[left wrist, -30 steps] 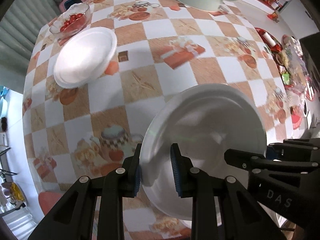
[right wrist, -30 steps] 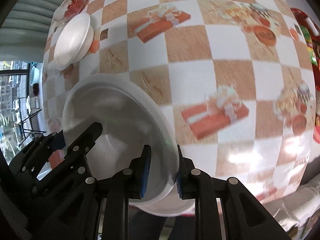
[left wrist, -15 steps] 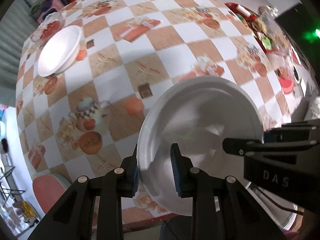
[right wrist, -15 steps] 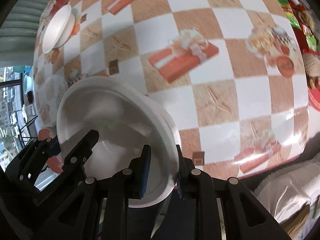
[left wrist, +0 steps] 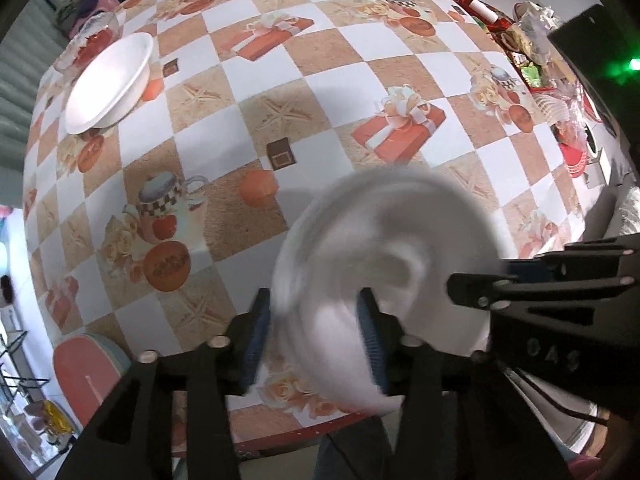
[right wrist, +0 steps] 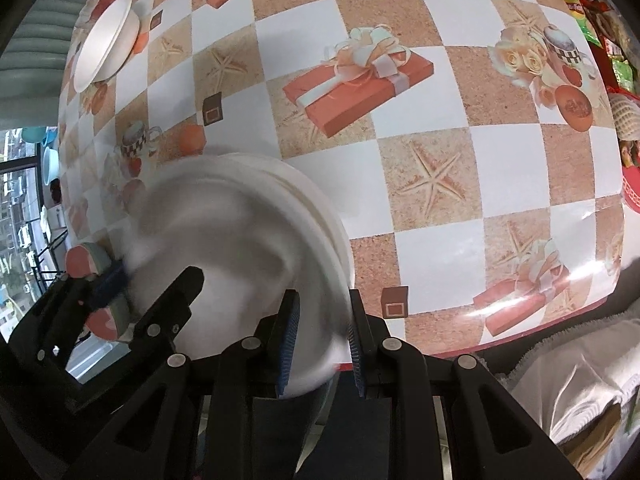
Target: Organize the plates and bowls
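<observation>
Your left tool (left wrist: pixel 310 336) had just been opening, its jaws now spread with the white plate (left wrist: pixel 384 264) loose between them, the rim clear of the pads. Your right tool (right wrist: pixel 322 340) was clamped tight on the opposite rim, so it alone carried the plate. The plate sat at the near edge of the worktop (left wrist: pixel 320 92), part of it out past that edge, and it was blurred in both views. The white bowl (left wrist: pixel 108 84) waited well apart, toward the far left corner, just beside a glass dish (left wrist: pixel 90 40) of something red.

The risk, as I judged it: with one side freed, the plate could swing or tip on that single pinch and slide off the near edge. Letting go on the right before it lay flat would have dropped it.
</observation>
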A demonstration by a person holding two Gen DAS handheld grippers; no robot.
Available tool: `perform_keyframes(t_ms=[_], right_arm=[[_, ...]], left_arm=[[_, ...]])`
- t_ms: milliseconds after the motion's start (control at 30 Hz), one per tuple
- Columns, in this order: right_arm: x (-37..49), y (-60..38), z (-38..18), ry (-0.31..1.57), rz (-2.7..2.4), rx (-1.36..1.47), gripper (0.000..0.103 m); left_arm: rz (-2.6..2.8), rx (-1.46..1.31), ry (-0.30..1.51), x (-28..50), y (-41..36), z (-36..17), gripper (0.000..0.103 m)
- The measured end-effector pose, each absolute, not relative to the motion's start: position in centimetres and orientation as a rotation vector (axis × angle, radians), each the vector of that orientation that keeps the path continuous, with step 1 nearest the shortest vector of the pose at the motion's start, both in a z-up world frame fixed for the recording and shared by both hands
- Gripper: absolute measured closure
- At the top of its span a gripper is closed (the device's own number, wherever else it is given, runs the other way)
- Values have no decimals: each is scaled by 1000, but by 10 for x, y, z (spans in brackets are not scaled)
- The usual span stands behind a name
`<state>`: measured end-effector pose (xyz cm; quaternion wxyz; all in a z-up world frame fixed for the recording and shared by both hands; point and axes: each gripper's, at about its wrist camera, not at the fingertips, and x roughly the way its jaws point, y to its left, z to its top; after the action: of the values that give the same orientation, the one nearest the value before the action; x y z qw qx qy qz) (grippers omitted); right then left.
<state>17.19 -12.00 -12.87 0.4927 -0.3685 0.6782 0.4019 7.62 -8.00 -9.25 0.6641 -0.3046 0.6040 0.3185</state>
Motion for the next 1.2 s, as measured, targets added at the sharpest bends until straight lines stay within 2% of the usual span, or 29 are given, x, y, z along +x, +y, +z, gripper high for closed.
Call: perform_keyframes(t_ms=[33, 67, 133, 167, 200, 333, 367, 400, 433, 467, 667, 1200], right_arm=[[174, -120, -128, 1649, 975, -886, 78], [177, -121, -127, 1651, 972, -878, 77], [183, -121, -123, 1645, 973, -855, 50], [187, -122, -119, 1637, 979, -840, 28], [190, -122, -115, 1628, 985, -828, 24], [198, -114, -104, 1600, 994, -802, 23], [199, -112, -102, 1592, 995, -801, 21], [202, -111, -97, 1574, 1001, -794, 5], [204, -108, -93, 1552, 1013, -781, 0], [207, -106, -85, 1514, 1025, -774, 0], [219, -93, -64, 1422, 1023, -786, 0], [199, -57, -43, 1284, 1064, -892, 0]], left_arm=[[723, -692, 1355, 73, -80, -92, 28], [724, -697, 1345, 71, -79, -91, 20], [722, -700, 1328, 66, -79, -89, 20], [721, -701, 1324, 63, -79, -89, 20], [721, -704, 1327, 61, -78, -89, 19], [719, -738, 1315, 45, -76, -89, 17], [723, -742, 1306, 41, -76, -87, 13], [727, -757, 1291, 36, -75, -86, 10], [732, -781, 1267, 29, -74, -83, 6], [742, -812, 1235, 22, -70, -80, 0], [838, -897, 1143, -17, -49, -66, 0], [1000, -951, 1102, -71, -17, -51, 0]])
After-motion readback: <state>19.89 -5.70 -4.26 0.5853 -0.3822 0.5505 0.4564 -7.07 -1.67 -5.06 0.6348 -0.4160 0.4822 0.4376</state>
